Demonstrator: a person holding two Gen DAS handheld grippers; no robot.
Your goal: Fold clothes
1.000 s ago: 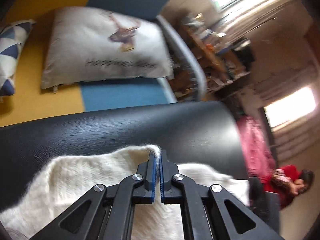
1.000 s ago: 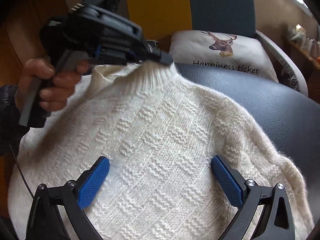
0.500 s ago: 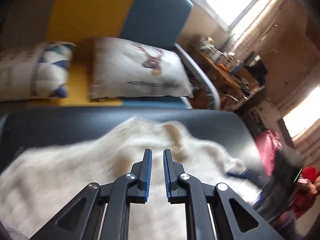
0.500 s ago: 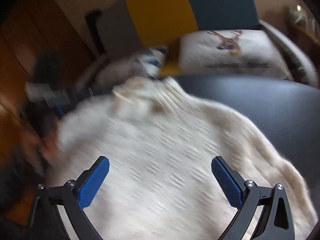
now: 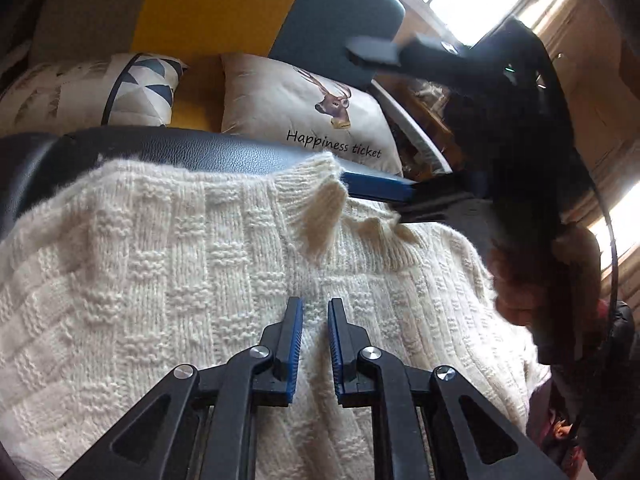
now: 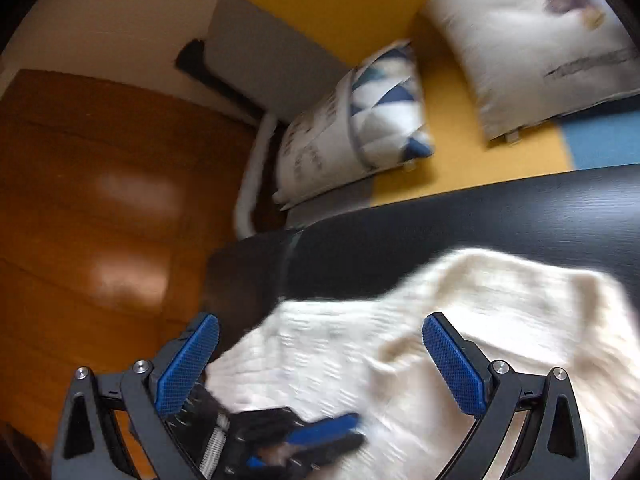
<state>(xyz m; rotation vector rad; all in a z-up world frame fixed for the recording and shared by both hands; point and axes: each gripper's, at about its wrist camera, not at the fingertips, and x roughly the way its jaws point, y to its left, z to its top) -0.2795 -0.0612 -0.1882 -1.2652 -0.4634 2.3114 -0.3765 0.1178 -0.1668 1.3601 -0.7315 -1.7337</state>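
Sweater, collar toward sofa

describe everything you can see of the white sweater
The sweater is cream-white and fuzzy, knitted in a basket-weave block pattern with a ribbed high collar that stands rumpled and partly folded over. It lies spread front-up on a black leather-look surface, its body fairly flat, one edge trailing near the surface's corner in the right wrist view. The left gripper hovers low over its chest, slightly open, holding nothing. The right gripper is wide open above it, near the collar.
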